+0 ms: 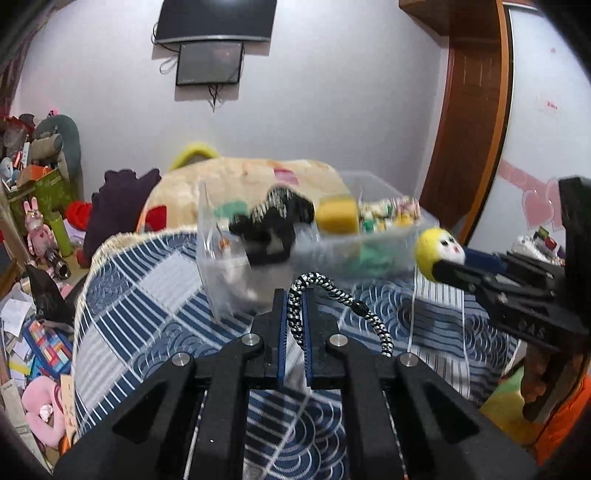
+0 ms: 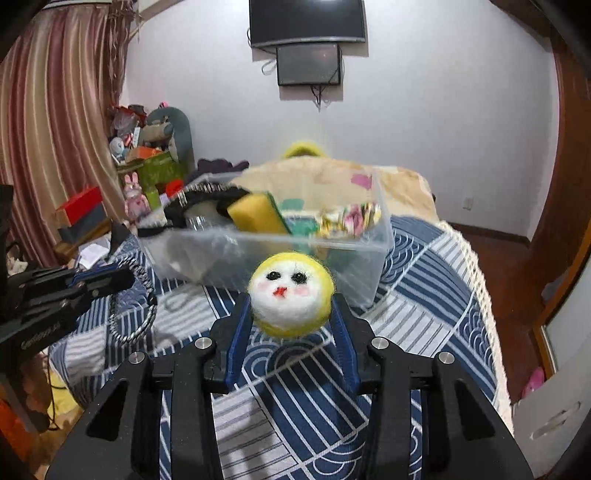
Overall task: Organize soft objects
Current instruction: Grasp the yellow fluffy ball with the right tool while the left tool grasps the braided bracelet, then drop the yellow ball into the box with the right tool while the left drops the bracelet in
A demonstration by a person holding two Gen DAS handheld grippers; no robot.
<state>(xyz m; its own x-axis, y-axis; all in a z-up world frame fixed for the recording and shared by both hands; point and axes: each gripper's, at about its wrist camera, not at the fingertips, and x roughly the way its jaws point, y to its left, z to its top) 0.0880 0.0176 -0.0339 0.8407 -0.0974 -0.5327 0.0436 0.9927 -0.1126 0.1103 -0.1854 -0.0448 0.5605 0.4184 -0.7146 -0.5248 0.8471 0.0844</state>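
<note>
My left gripper is clenched on a black-and-white braided cord; the cord loops up over my fingertips and trails down to the right of them, above the bed. My right gripper is squeezing a yellow-and-white felt ball with a face between its blue pads, face toward the camera, held off the blue patterned bedspread. Just ahead of both grippers sits a clear plastic bin on the bedspread. In it: a yellow sponge leaning at centre, black fabric hanging over its left rim, multicoloured small bits on the right, something green, blurred. Behind the bin, a beige blanket heap. Far ahead on the wall, a TV. Off to my left, floor clutter with a pink bunny toy.
</note>
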